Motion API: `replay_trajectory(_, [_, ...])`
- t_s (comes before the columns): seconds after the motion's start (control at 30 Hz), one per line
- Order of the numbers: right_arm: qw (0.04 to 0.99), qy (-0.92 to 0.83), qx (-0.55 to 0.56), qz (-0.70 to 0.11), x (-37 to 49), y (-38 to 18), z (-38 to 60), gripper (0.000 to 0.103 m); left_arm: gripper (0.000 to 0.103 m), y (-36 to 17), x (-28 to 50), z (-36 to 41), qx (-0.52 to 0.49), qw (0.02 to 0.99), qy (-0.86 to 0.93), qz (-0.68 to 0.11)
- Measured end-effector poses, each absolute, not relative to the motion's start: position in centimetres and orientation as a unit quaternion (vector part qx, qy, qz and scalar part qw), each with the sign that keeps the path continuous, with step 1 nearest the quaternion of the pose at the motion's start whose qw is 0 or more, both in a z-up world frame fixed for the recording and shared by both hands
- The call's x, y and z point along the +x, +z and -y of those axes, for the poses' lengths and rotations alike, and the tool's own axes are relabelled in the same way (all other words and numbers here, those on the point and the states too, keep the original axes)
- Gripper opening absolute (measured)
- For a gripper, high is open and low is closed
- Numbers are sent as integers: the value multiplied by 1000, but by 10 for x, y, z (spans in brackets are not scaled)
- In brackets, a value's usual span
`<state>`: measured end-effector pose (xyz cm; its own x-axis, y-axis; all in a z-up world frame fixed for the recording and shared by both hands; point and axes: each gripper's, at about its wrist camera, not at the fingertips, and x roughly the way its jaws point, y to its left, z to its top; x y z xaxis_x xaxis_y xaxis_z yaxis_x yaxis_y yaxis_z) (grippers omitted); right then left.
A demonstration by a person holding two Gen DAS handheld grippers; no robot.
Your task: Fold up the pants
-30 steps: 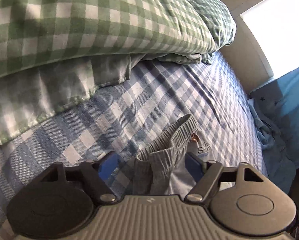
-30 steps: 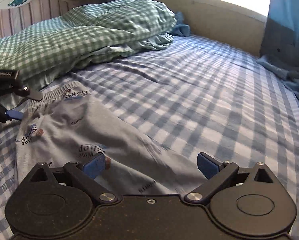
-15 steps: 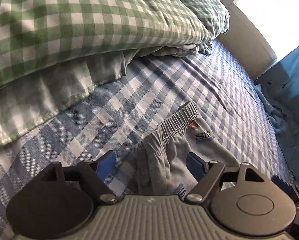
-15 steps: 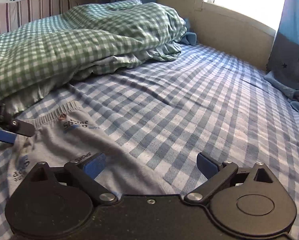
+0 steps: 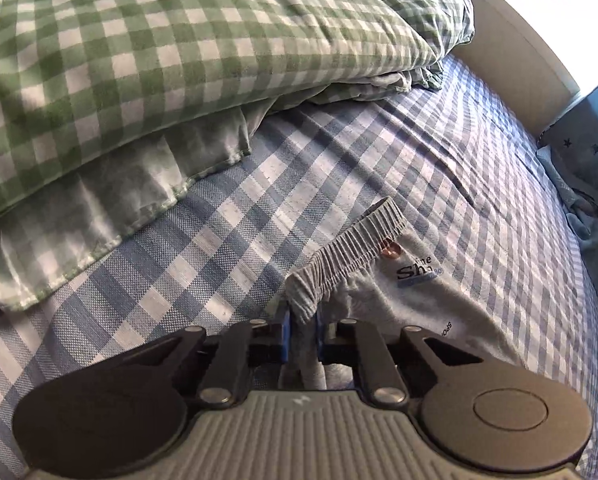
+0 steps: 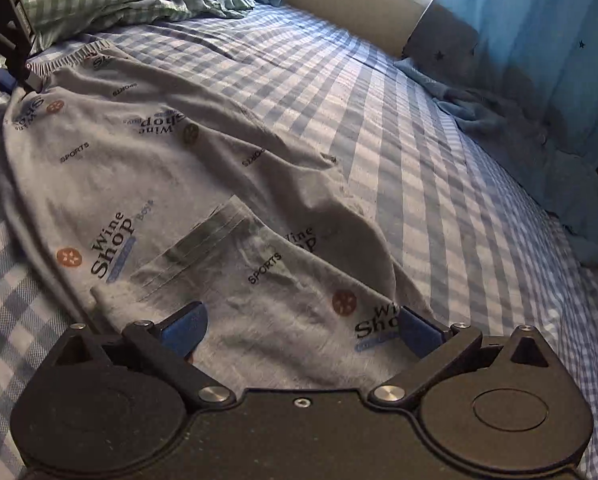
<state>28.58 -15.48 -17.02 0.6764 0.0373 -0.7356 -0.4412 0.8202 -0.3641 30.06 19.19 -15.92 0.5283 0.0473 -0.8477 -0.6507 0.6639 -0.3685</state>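
Observation:
Grey printed pants (image 6: 147,168) lie spread on the blue checked bed sheet (image 6: 439,184). Their elastic waistband (image 5: 351,240) lies at the far end, near the pillows. My left gripper (image 5: 302,326) is shut on the waistband's near corner; it also shows in the right wrist view (image 6: 7,68) at the far left. My right gripper (image 6: 299,326) is open, its blue pads either side of the leg fabric at the hem end, just above the cloth.
Green checked pillows (image 5: 159,64) lie left of the waistband. A blue curtain (image 6: 539,48) and a crumpled blue cloth (image 6: 511,128) lie at the bed's right edge. A low wall under a bright window (image 5: 519,28) is behind.
My left gripper closed on the waistband corner. My right gripper moved back along the pants to the leg hems and tilted down, staying open.

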Motion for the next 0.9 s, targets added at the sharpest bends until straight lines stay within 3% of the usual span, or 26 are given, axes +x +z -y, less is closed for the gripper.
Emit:
replay_trajectory(0.27, [909,118,-218,-336,263,-111,187,102,10,-86,305,-136,-208,876,179,-398])
replay_trajectory(0.6, [921,46,-155,-353,208,-89,276,102,10,1,301,38,27,947,-8,-321])
replay_trajectory(0.73, [918,6,-135,-373,195,-92,326,102,11,6,281,125,101,943,-106,-299])
replay_trajectory(0.9, [912,-54,-114,-390,187,-96,397,102,12,-25,254,227,174,914,-203,-305])
